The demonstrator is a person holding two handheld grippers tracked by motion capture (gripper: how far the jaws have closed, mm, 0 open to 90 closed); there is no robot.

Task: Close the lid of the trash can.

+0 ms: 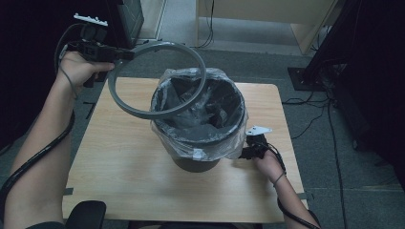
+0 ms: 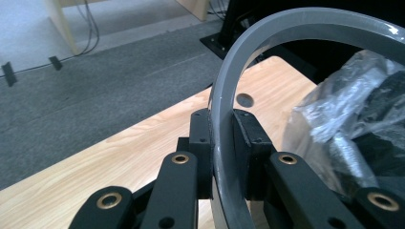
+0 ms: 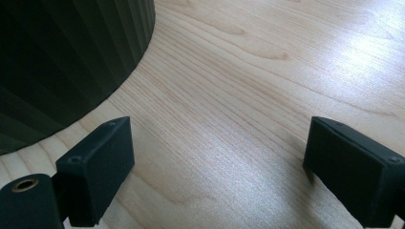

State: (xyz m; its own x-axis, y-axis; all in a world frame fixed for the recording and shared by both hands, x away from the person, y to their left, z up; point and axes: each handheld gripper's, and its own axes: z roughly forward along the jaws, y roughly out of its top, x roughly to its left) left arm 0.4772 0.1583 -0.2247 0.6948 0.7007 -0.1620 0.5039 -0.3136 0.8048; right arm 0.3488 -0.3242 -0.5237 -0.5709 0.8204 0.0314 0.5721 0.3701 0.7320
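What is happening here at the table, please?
A person is fitting a bin with a liner. The left gripper is shut on a grey ring and holds it tilted above the dark bin, which stands on the wooden table. A clear plastic bag hangs over the rim. The right gripper rests open beside the bin.

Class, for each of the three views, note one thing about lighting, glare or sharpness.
High view: dim, black at both sides, with glare on the plastic bag. Left gripper view: the grey ring is soft up close. Right gripper view: a bright sheen on the table at upper right.
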